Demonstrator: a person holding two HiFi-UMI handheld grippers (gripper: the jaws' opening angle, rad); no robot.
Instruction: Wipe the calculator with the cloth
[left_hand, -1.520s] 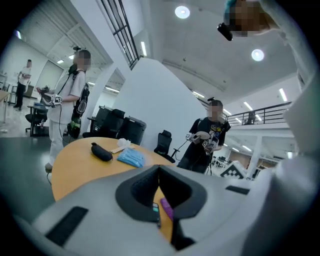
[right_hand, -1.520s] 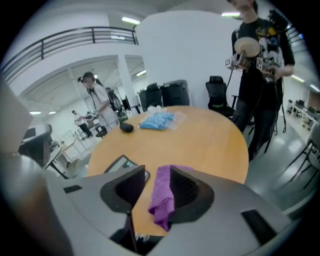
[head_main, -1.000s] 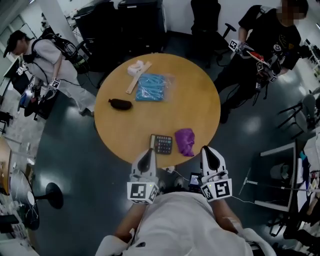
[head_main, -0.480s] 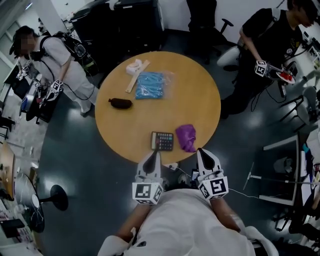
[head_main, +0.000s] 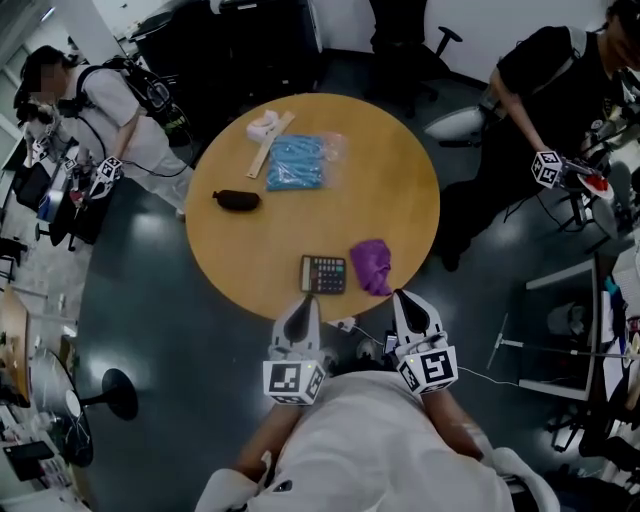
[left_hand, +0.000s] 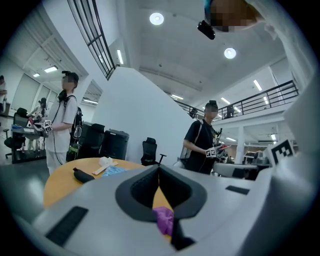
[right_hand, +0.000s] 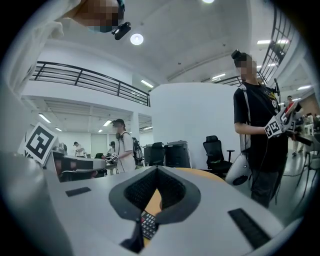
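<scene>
Seen from the head view with 6 o'clock at the wearer's edge, the round table (head_main: 392, 190) bears the calculator (head_main: 323, 273) at 6 o'clock, flat and close to the rim. The cloth (head_main: 371, 265), a purple crumpled lump, lies just beside it at 5 o'clock; the two are near but not touching. The left gripper (head_main: 305, 301) hangs just off the rim at 6 o'clock, its tip short of the calculator. Its jaws are pressed together with nothing between them, and in the left gripper view the cloth (left_hand: 164, 220) shows through the gap under the closed tips, out on the table. The right gripper (head_main: 400, 298) sits off the rim at 5 o'clock, short of the cloth. Its jaws are likewise fully closed and empty; the calculator (right_hand: 147, 225) shows beyond them in the right gripper view. Farther off lie a black pouch (head_main: 237, 200) at 9 o'clock, a blue bag (head_main: 300, 162) at 12 o'clock, and a ruler (head_main: 270, 145) at 11 o'clock. One person (head_main: 100, 110) stands off the table at 10 o'clock, another (head_main: 560, 80) at 2 o'clock.
</scene>
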